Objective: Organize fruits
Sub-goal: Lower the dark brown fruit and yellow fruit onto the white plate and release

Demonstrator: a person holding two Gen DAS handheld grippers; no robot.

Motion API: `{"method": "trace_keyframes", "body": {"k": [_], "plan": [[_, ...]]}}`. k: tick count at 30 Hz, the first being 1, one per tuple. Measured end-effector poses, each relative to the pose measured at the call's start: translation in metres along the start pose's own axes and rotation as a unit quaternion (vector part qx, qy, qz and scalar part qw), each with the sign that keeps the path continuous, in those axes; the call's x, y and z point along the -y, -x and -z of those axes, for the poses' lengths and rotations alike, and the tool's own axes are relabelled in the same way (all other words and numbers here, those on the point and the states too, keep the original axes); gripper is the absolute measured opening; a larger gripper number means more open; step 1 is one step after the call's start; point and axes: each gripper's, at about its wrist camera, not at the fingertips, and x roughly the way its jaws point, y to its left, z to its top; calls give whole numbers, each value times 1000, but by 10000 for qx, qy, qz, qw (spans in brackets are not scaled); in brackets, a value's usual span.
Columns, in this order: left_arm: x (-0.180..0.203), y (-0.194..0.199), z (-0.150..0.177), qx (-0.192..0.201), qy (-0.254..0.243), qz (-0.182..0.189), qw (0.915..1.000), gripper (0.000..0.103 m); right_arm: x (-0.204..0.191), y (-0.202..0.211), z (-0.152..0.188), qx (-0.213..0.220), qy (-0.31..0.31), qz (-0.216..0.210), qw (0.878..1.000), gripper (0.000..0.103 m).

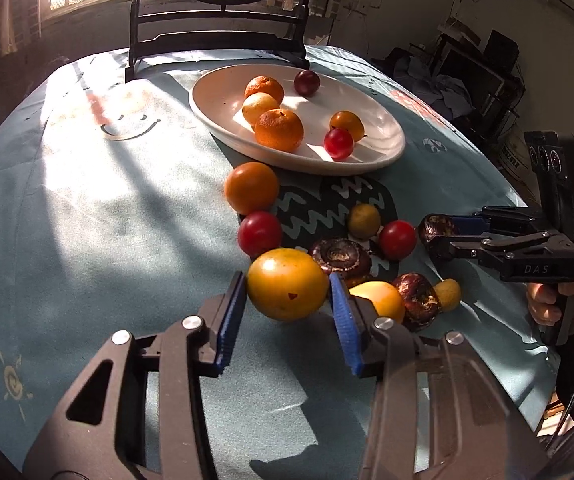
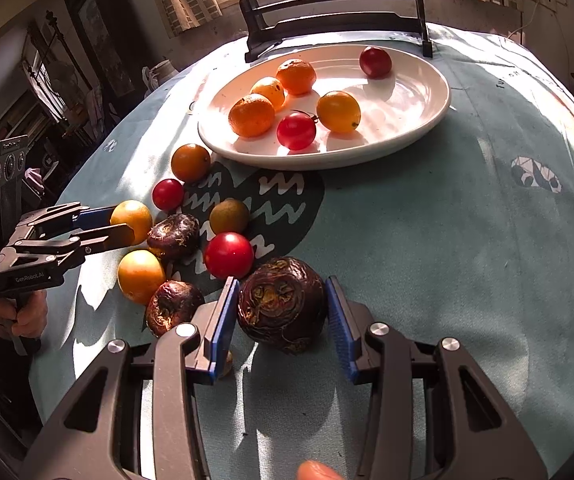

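Six fruits sit in the white oval plate (image 1: pixel 383 148); nine more lie on the blue cloth (image 1: pixel 107 220). My left gripper (image 1: pixel 287 292) is spread around a round yellow fruit (image 1: pixel 287 284), and my right gripper (image 2: pixel 283 308) is spread around a wrinkly dark brown fruit (image 2: pixel 283 304). The cloth right of it is bare.

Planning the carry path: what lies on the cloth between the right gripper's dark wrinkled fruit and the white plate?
In the right wrist view, only bare tablecloth lies between the dark wrinkled fruit and the white plate.
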Motion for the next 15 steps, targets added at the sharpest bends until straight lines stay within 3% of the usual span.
{"method": "trace_keyframes", "body": {"k": [3,9,12,15], "plan": [[3,10,-5,297,-49,-51,9995,43,-3,7,-2,225,79,-19,9997,44],[12,12,-46,753,30,-89,9971,43,-6,20,-28,1187,45,-10,9929,44],[14,-2,-76,853,52,-345,9957,43,-1,19,-50,1659,-83,297,9857,44],[11,-26,-101,830,73,-673,9942,43,14,8,-69,1769,-322,545,9822,44]]}}
